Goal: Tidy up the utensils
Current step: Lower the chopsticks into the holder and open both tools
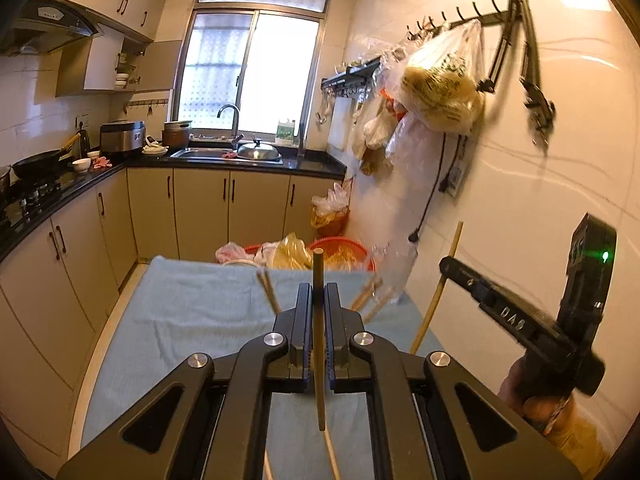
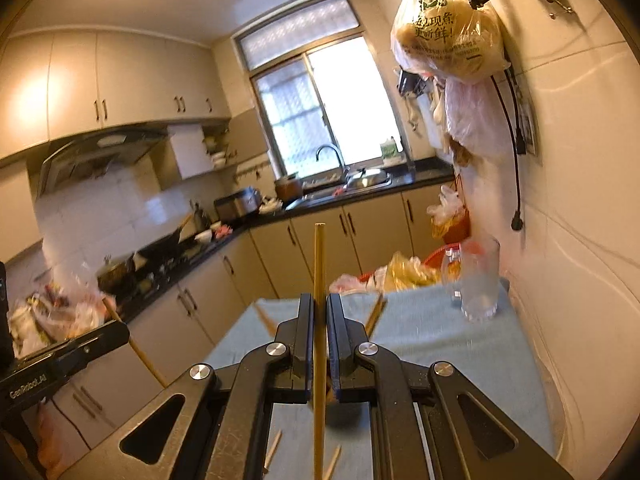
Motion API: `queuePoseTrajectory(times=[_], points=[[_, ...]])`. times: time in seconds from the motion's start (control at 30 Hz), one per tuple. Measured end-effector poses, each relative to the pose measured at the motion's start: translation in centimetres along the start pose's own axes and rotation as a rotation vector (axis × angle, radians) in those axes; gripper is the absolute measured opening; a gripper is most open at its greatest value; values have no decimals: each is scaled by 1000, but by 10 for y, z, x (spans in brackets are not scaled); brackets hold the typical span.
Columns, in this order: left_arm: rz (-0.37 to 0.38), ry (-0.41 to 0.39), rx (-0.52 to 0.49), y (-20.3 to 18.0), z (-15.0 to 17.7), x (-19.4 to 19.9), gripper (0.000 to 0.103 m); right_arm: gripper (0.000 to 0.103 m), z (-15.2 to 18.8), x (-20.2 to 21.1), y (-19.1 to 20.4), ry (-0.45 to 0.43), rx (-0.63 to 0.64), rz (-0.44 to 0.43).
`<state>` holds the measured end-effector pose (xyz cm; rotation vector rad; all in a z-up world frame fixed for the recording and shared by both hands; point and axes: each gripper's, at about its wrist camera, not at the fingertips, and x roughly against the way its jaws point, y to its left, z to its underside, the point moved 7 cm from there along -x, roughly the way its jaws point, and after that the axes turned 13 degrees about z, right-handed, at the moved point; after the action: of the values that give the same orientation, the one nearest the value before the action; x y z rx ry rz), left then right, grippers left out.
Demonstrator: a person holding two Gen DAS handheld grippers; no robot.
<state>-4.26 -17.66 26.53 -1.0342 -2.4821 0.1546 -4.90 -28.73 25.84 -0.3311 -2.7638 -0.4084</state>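
Left gripper (image 1: 319, 300) jaws clamp 1 chopstick (image 1: 319, 344) upright.

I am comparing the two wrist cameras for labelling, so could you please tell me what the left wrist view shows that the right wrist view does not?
Only the left wrist view shows the hand holding the right tool, and that tool's camera housing.

Only the right wrist view shows the clear glass mug sharply, standing on the blue cloth near the wall.

Both show each tool shut on one chopstick, loose chopsticks on the cloth, and the sink beneath the window.

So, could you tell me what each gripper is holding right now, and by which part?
The left gripper clamps a chopstick near its upper end; the right gripper clamps another chopstick farther down its length.
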Motion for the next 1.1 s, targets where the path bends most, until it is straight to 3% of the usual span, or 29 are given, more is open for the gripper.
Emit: queuePoseTrajectory(times=[0.17, 0.3, 0.57, 0.87, 0.93, 1.0, 1.1], points=[[0, -38, 27, 13, -35, -35, 5, 7, -24, -43, 3, -26, -57, 2], [6, -31, 55, 26, -44, -65, 5, 7, -28, -76, 0, -19, -111, 0], [-41, 88, 60, 48, -6, -132, 5, 7, 5, -124, -4, 49, -99, 36], [-60, 107, 62, 54, 9, -132, 6, 8, 28, -133, -3, 108, -58, 44], [-51, 101, 59, 50, 8, -124, 13, 14, 29, -130, -2, 117, -61, 43], [-57, 79, 54, 46, 7, -110, 34, 33, 29, -123, -2, 116, -59, 45], [-76, 39, 32, 40, 7, -86, 44, 40, 27, -107, -3, 102, -33, 58]])
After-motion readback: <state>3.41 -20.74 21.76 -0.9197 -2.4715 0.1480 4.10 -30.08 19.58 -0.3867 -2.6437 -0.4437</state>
